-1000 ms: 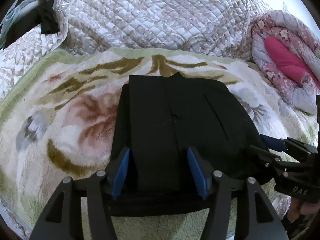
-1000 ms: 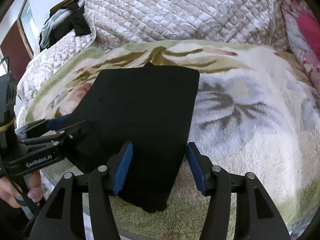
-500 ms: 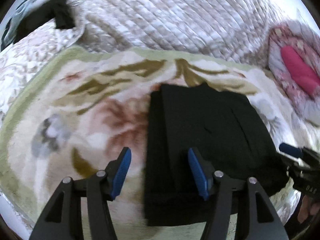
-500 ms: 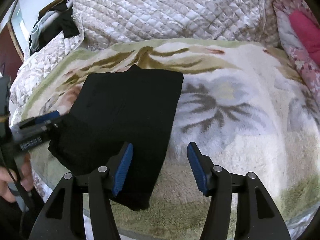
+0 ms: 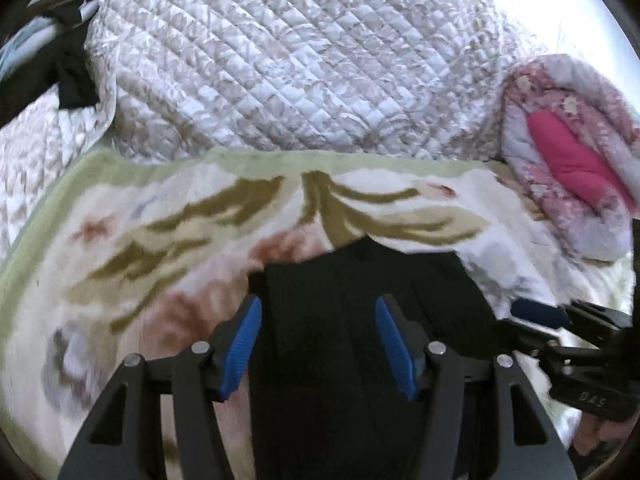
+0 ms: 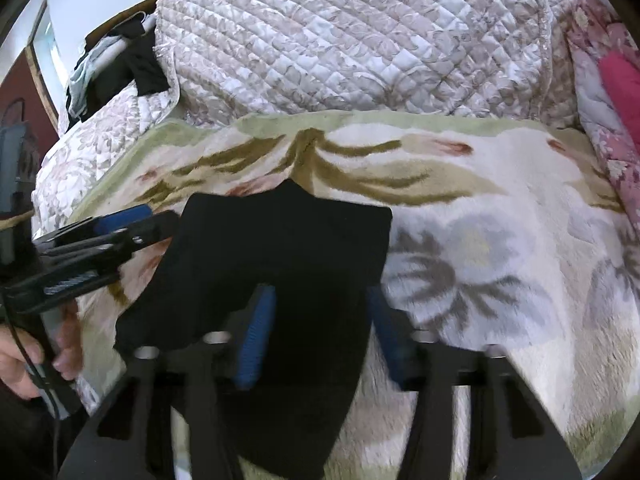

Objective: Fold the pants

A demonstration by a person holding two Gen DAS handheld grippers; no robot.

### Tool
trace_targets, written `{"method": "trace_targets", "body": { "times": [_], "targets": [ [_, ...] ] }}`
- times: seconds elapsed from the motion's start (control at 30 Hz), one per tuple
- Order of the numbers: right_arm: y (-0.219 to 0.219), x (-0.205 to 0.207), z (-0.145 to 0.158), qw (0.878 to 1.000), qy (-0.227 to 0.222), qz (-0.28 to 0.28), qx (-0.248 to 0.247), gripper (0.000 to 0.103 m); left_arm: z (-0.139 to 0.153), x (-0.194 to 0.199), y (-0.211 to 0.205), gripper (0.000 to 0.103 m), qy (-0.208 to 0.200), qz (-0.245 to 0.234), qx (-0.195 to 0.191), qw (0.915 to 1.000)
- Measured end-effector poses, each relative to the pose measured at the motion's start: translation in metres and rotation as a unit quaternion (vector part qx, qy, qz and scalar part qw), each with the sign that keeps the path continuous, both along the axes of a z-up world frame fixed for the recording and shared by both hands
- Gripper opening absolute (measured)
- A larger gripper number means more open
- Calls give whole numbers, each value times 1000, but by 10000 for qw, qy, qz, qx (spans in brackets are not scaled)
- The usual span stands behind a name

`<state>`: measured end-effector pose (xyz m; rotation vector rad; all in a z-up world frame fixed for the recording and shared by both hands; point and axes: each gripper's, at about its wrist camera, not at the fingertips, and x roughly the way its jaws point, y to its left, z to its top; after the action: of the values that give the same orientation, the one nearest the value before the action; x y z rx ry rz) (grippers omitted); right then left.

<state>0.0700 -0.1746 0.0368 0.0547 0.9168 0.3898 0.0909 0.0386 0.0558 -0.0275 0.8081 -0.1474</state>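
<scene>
Left claw [image 5: 318,344] wide, lower centre, over folded black pants [image 5: 352,304]; right claw [image 6: 320,336] wide, lower centre, straddling pants edge

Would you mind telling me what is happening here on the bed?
A person is folding a pair of black pants on a floral fleece blanket, with a handheld gripper in each hand. The pants already lie as a compact folded rectangle near the blanket's front edge. The left gripper and the right gripper both hover over the near end of the pants with jaws open, gripping nothing. Behind lie a quilted cover and a pink floral comforter.
</scene>
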Motion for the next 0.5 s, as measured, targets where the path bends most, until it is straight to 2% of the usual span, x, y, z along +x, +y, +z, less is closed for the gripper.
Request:
{"method": "trace_targets", "body": {
  "times": [0.07,0.13,0.17,0.33,0.4,0.5],
  "targets": [
    [5,11,-5,10000,40,-4,-35,32,-11,17,3,62,224,-47,-87,9997],
    [15,23,-19,9992,299,183,-197,32,-30,29,6,62,714,68,4,9974],
    [17,27,-27,9986,424,177,-256,32,-36,29,9,62,774,85,-67,9969],
    [-4,28,-10,9994,214,-96,235,32,-21,22,22,59,548,117,-401,9976],
    [-10,28,-13,9993,203,-190,252,32,-26,30,24,59,659,89,-561,9962],
    [-15,32,-26,9978,471,-308,363,32,-42,43,23,59,881,17,-733,9934]
  ]
}}
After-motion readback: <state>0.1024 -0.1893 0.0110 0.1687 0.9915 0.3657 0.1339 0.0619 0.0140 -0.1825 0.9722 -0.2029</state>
